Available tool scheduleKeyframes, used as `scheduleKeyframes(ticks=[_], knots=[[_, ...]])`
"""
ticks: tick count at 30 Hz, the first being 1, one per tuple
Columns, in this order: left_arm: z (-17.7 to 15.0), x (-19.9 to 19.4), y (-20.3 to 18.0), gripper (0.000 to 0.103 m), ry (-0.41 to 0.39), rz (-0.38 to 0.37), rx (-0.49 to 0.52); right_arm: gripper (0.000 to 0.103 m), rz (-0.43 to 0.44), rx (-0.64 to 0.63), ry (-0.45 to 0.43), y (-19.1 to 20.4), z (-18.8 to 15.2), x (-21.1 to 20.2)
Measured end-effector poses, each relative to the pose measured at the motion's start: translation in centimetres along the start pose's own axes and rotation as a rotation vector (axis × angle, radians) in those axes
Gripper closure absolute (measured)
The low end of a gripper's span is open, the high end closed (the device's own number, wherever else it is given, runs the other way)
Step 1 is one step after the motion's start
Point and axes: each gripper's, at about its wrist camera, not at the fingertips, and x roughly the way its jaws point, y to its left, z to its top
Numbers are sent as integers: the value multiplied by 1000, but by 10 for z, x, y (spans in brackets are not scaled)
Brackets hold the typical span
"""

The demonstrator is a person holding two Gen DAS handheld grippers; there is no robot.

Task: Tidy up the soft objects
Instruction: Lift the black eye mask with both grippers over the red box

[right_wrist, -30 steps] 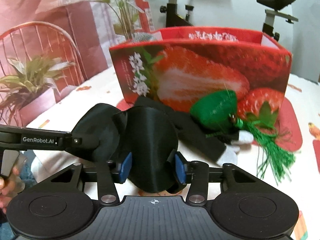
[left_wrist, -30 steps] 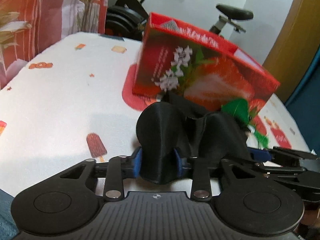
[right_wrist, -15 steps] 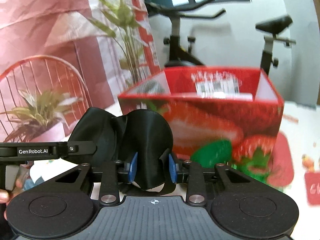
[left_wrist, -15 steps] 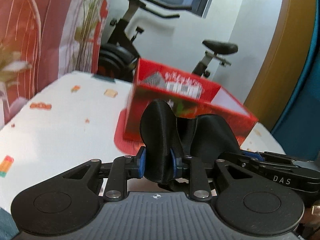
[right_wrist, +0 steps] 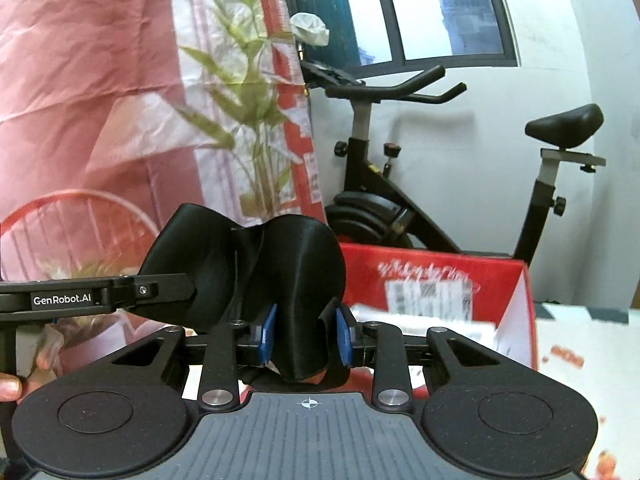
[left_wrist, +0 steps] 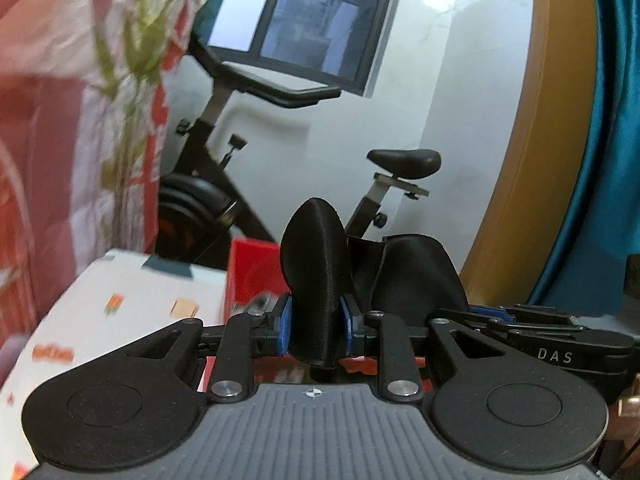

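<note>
Both grippers hold one black fabric piece, a soft cloth with two rounded lobes. My left gripper [left_wrist: 315, 328] is shut on its left lobe [left_wrist: 314, 276]; the right lobe [left_wrist: 416, 276] sits in the other gripper at the right. In the right wrist view my right gripper [right_wrist: 306, 334] is shut on the right lobe [right_wrist: 300, 276], and the left gripper's arm [right_wrist: 100, 298] grips the other lobe [right_wrist: 184, 256]. The cloth is lifted above the red strawberry-print box [right_wrist: 440, 280], whose open top shows just behind it. The box's red corner [left_wrist: 252, 272] shows in the left view.
The table with a white printed cloth [left_wrist: 120, 304] lies below, and also shows at the right [right_wrist: 580, 344]. An exercise bike [right_wrist: 384, 184] stands behind the table. A pink plant-print curtain [right_wrist: 100, 100] hangs at the left.
Both grippers have risen with the black cloth from table level in front of the box to above its rim. The green tasselled soft item has dropped out of view.
</note>
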Motion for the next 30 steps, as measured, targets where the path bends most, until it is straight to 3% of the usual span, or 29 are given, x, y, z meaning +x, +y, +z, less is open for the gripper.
scheduleKeyframes(ticks=[7,11,18,25,30], knots=[[33,47,-5,77,-23,-9,46,76,-45,-42,-1,-29,43,28],[46,87,-3,77,11,7,50,76,-70,-49,25,-52,57,58],[45,167,6,77,196,55,19,76,-101,-16,181,-94,57,128],[25,206,14,76,356,57,33,76,-138,136,389,-121,36,176],[19,210,22,57,384,81,33,76,-172,199,447,-132,25,191]])
